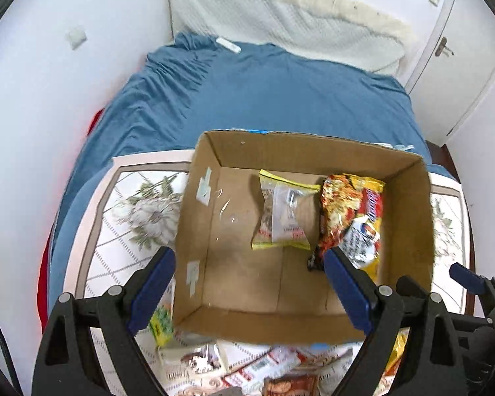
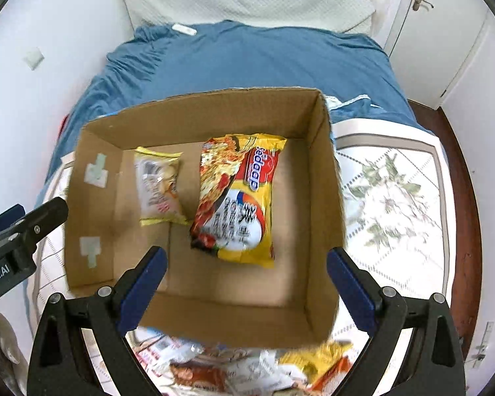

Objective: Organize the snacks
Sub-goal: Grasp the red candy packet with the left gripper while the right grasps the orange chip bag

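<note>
Both left tongs [image 1: 249, 264] and right tongs [image 2: 246, 262] hang released and empty above the cardboard box [image 2: 326, 171], noodle packet [image 2: 237, 198] directly ahead of the right tongs.

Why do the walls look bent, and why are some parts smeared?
Left wrist view: the fisheye lens bows the walls and bed; the loose snacks at the bottom smear. Right wrist view: same curving; the flowered cloth and the near snacks blur, while the noodle pack in the box stays fairly sharp.
</note>
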`<control>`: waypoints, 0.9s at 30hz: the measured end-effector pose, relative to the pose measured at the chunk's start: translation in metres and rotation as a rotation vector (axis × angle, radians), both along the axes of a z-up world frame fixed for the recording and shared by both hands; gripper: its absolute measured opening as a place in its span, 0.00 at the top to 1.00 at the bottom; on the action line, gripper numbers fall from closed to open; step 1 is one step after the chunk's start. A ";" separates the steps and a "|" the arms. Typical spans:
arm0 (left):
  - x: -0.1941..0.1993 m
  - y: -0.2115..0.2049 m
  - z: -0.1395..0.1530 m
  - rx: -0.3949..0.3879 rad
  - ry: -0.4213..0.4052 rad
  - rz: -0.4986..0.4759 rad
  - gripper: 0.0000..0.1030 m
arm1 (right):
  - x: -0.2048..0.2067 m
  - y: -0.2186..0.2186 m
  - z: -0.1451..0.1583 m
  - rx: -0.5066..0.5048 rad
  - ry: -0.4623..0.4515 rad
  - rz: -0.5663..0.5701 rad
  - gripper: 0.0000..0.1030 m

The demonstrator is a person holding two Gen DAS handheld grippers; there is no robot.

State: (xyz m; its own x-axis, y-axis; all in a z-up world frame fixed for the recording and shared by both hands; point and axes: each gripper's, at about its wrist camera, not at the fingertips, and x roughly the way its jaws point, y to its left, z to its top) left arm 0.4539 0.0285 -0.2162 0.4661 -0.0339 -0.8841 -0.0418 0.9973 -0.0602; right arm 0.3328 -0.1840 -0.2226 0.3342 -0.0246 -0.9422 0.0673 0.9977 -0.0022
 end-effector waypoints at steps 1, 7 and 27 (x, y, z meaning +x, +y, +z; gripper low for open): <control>-0.009 0.001 0.004 -0.002 -0.005 0.004 0.11 | -0.010 0.002 0.007 0.007 -0.008 0.002 0.03; -0.070 0.006 0.012 0.008 0.011 0.017 0.11 | -0.070 0.005 0.016 0.036 -0.003 -0.010 0.03; -0.223 0.024 -0.198 -0.049 0.585 0.096 0.11 | -0.283 -0.077 -0.156 0.126 0.426 -0.317 0.03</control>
State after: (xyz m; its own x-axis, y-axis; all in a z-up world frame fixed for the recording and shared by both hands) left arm 0.2309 0.0529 -0.4137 -0.0947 -0.0634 -0.9935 -0.1719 0.9840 -0.0464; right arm 0.0502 -0.2612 -0.3789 -0.0833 0.0597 -0.9947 0.3846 0.9228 0.0232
